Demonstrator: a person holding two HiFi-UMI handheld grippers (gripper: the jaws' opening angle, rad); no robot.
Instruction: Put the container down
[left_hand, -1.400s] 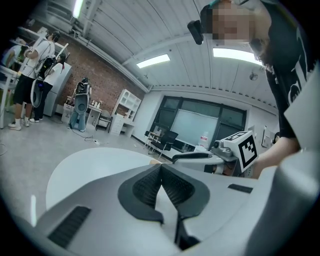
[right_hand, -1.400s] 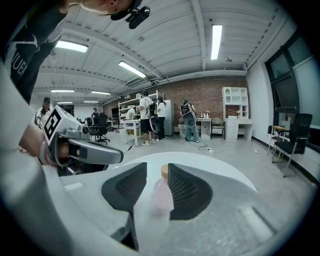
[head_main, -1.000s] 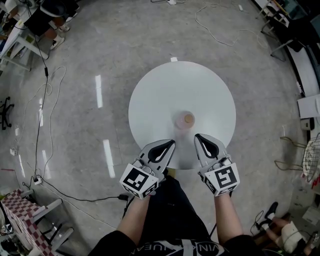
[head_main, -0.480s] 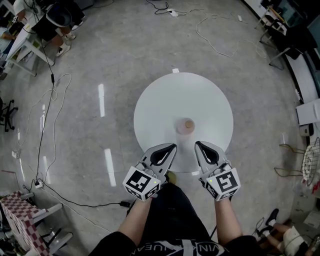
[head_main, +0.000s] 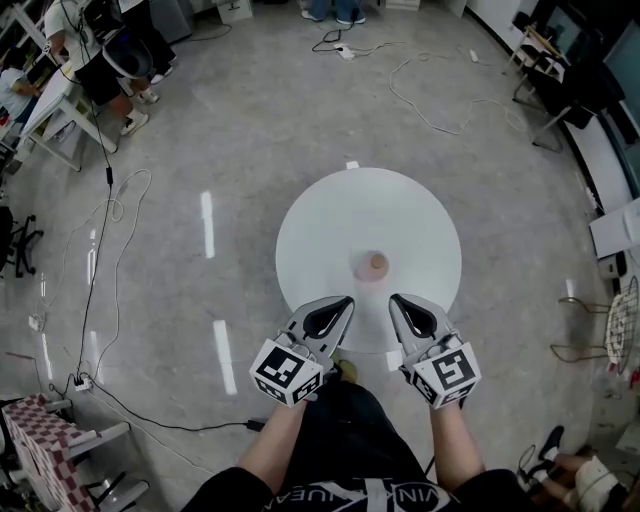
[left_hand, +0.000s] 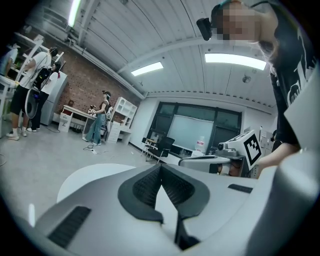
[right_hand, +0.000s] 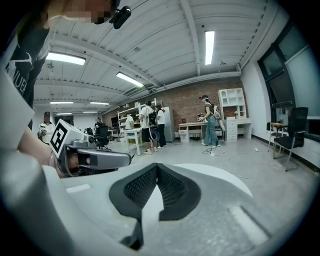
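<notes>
A small pinkish container (head_main: 373, 265) stands upright on the round white table (head_main: 330, 220), a little toward its near side. My left gripper (head_main: 343, 303) and right gripper (head_main: 398, 303) hover side by side over the table's near edge, short of the container and apart from it. Both are shut with nothing between the pads. In the left gripper view the jaws meet at their tips (left_hand: 160, 167) over the table (left_hand: 85, 176), with the right gripper (left_hand: 235, 148) beside them. In the right gripper view the pads touch (right_hand: 157, 167). The container is hidden in both gripper views.
Cables (head_main: 100, 250) trail over the grey floor at left and far right (head_main: 440, 110). People stand at desks in the far left corner (head_main: 120, 50). A wire rack (head_main: 625, 320) sits at the right edge and a checkered frame (head_main: 45, 440) at lower left.
Both grippers have risen, still shut and empty. The head view has lifted too, so the table looks smaller and farther. The container has stayed in place on the table.
</notes>
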